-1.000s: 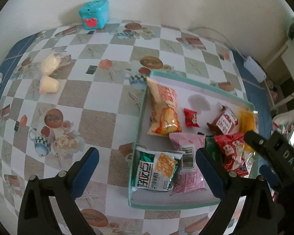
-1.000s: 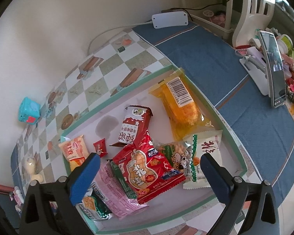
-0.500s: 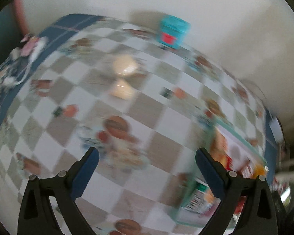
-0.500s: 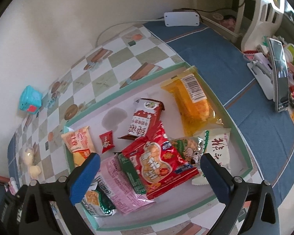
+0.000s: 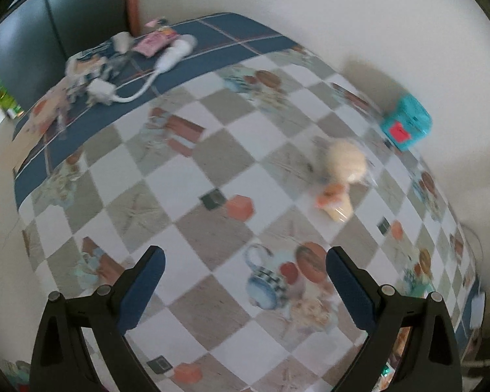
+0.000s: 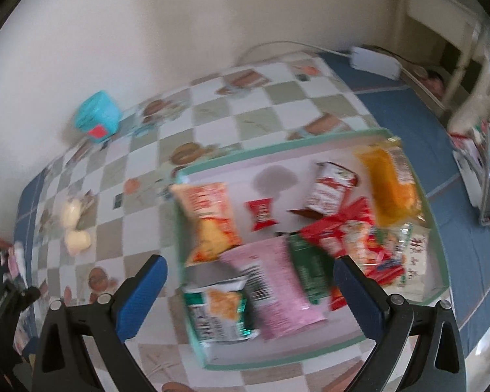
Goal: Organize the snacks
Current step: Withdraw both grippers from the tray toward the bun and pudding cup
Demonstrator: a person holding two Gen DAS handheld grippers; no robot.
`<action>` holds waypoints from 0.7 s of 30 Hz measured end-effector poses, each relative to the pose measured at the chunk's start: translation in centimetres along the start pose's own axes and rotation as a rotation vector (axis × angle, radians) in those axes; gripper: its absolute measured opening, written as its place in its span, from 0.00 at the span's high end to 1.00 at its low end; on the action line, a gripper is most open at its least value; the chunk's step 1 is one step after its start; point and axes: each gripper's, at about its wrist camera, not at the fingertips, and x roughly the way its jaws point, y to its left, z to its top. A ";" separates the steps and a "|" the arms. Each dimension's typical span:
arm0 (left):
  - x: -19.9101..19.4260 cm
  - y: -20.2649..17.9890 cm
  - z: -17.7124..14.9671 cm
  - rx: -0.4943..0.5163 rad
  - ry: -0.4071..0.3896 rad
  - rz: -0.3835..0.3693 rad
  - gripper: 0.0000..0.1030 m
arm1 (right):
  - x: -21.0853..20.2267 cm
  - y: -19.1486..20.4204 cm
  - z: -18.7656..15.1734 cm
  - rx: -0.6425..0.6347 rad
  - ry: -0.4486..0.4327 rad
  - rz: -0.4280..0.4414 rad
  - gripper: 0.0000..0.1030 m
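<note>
Left gripper (image 5: 245, 281): jaws wide, nothing between them; two black fingers with blue ribbed pads (image 5: 140, 289); hovers over bare checked cloth.
Right gripper (image 6: 250, 284): jaws wide, holding nothing; same black fingers, blue pads (image 6: 142, 290); hangs above the near end of the tray.
Tray (image 6: 343, 138): shallow rectangle, mint-green rim, pale floor; sits on the table toward the blue side.
Snacks in tray: about ten glossy packets, some overlapping; orange chip bag (image 6: 209, 219), small red sachet (image 6: 261, 212), red-white pack (image 6: 330, 189), clear yellow bag (image 6: 388, 183), pink packet (image 6: 277, 290), green-white cracker bag (image 6: 219, 310), dark green pack (image 6: 310, 271), red crinkly bag (image 6: 343, 232), white pack (image 6: 415, 258) at the far-right end.
Snacks outside tray: two pale round jelly cups (image 5: 343, 163), touching each other, well apart from the tray; blurred, so lid detail cannot be told.
Tablecloth (image 5: 186, 192): smooth printed checks, grey and white, teapot and cake motifs, blue border.
Teal box (image 5: 406, 124): rounded cube, red label, against the wall.
White power strip (image 6: 375, 60): flat, on the blue border beyond the tray.
Clutter: white cable and plug (image 5: 104, 91), far-left corner.
</note>
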 end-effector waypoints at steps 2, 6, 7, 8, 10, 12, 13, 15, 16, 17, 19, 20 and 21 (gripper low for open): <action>0.1 0.5 0.4 -0.018 0.001 0.005 0.04 | 0.0 1.4 -0.3 -0.027 0.001 0.014 0.00; 0.2 1.9 1.0 -0.050 -0.002 0.013 0.04 | -0.1 3.4 -0.8 -0.071 -0.006 0.025 0.00; 0.3 2.3 1.2 -0.059 0.000 0.011 0.04 | -0.1 3.8 -0.9 -0.082 -0.009 0.027 0.00; 0.4 2.5 1.3 -0.067 0.002 0.009 0.04 | -0.2 4.5 -1.1 -0.100 -0.013 0.031 0.00; 0.6 3.1 1.7 -0.080 0.006 0.005 0.04 | -0.2 5.4 -1.2 -0.124 -0.019 0.043 0.00; 0.6 3.3 1.9 -0.087 0.008 0.006 0.04 | -0.2 6.4 -1.4 -0.152 -0.026 0.058 0.00; 0.7 3.5 2.0 -0.090 0.010 0.003 0.04 | -0.1 6.8 -1.5 -0.163 -0.028 0.061 0.00; 0.9 3.6 2.2 -0.094 0.017 -0.006 0.04 | 0.2 7.7 -1.8 -0.188 -0.029 0.067 0.00; 1.1 3.7 2.3 -0.092 0.022 -0.014 0.04 | 0.4 8.1 -1.9 -0.198 -0.023 0.070 0.00; 1.2 3.6 2.4 -0.085 0.027 -0.022 0.04 | 0.6 8.3 -2.0 -0.203 -0.018 0.071 0.00; 1.5 3.3 2.6 -0.061 0.035 -0.033 0.04 | 1.0 8.9 -2.2 -0.216 -0.010 0.072 0.00; 1.6 3.2 2.6 -0.052 0.036 -0.034 0.04 | 1.3 9.3 -2.3 -0.224 -0.009 0.068 0.00; 1.7 3.0 2.7 -0.038 0.037 -0.034 0.04 | 1.4 9.5 -2.3 -0.230 -0.010 0.067 0.00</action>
